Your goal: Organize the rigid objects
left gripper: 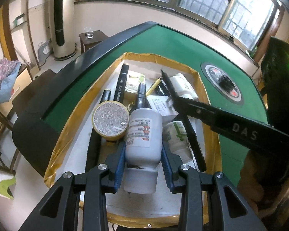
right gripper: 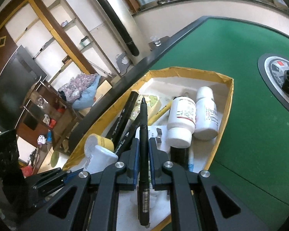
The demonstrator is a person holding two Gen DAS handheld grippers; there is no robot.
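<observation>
A white box with a yellow-taped rim (left gripper: 75, 115) lies on the green felt table (left gripper: 173, 44) and holds several items. My left gripper (left gripper: 143, 150) is shut on a white bottle (left gripper: 143, 132), its blue pads pressing both sides, cap toward the camera, just above the box. My right gripper (right gripper: 144, 142) is shut on a black pen (right gripper: 144, 115) that points forward over the box (right gripper: 229, 100). In the left wrist view one of the right gripper's fingers (left gripper: 202, 113) reaches in from the right, with the pen (left gripper: 166, 80) over the box's far half.
In the box lie a yellow round tin (left gripper: 110, 119), two black markers (left gripper: 123, 80), a yellow pen (left gripper: 154, 86), a white plug (left gripper: 160, 105) and a green-labelled bottle (left gripper: 175, 134). Two white bottles (right gripper: 190, 117) lie at its right. A round hub (right gripper: 279, 77) sits mid-table.
</observation>
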